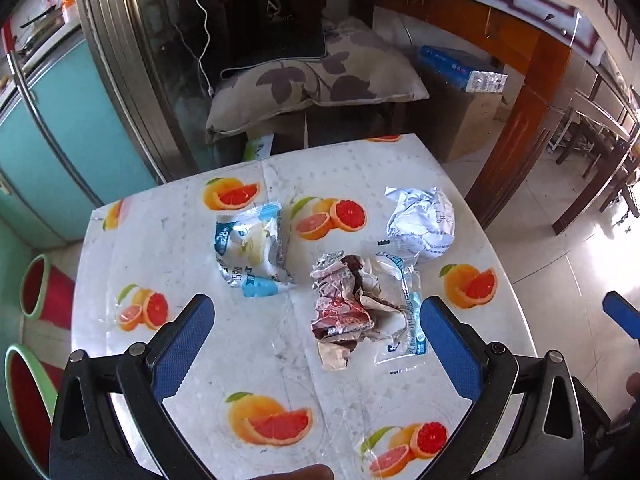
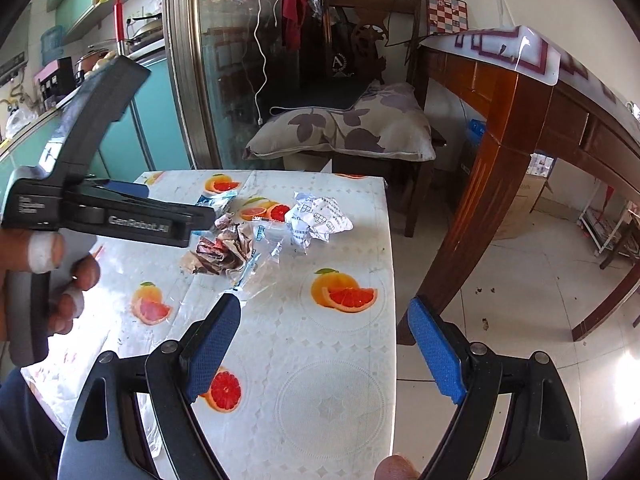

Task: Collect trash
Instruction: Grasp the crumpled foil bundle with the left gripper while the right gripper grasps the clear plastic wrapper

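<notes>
Trash lies on a small table [image 1: 248, 344] with a fruit-print cover. A blue and white snack wrapper [image 1: 252, 252] lies mid-table. A crumpled red and brown wrapper [image 1: 346, 308] lies beside a clear plastic wrapper [image 1: 404, 312]. A crumpled white wrapper [image 1: 424, 224] lies at the right. My left gripper [image 1: 316, 316] is open and empty, above the table just short of the crumpled red and brown wrapper. My right gripper [image 2: 326, 320] is open and empty over the table's right side [image 2: 340, 360]. The same trash shows there: the brown wrapper [image 2: 220, 250], the clear one [image 2: 260, 256] and the white one [image 2: 316, 220].
Two red bins with green rims [image 1: 40, 292] stand on the floor left of the table. A chair with a floral cushion [image 1: 316, 84] stands behind it. A large wooden table [image 2: 520, 120] stands to the right. Teal cabinets [image 1: 56, 136] line the left wall.
</notes>
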`<act>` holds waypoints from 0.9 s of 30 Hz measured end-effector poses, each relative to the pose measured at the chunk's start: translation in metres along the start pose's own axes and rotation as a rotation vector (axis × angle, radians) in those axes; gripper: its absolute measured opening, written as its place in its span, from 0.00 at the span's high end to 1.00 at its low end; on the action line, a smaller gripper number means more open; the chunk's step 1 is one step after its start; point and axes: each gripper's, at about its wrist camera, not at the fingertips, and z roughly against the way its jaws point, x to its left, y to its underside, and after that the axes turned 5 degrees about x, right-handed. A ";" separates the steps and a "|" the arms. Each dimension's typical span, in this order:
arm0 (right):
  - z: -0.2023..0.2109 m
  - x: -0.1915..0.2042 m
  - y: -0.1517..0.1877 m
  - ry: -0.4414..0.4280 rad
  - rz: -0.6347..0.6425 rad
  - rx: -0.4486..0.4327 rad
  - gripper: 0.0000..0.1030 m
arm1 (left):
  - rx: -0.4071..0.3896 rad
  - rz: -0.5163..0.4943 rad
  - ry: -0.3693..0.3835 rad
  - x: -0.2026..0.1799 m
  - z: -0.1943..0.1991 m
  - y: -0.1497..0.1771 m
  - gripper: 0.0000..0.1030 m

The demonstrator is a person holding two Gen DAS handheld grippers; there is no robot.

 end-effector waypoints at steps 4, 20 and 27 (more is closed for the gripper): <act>-0.001 -0.001 0.002 0.000 -0.005 0.005 0.17 | 0.063 0.055 0.004 0.003 -0.030 0.001 0.00; 0.003 -0.015 0.009 0.010 -0.031 0.007 0.17 | 0.153 0.144 0.050 0.003 -0.073 0.009 0.17; -0.001 -0.014 0.007 0.010 -0.031 0.017 0.17 | 0.118 0.105 0.076 -0.007 -0.059 0.008 0.62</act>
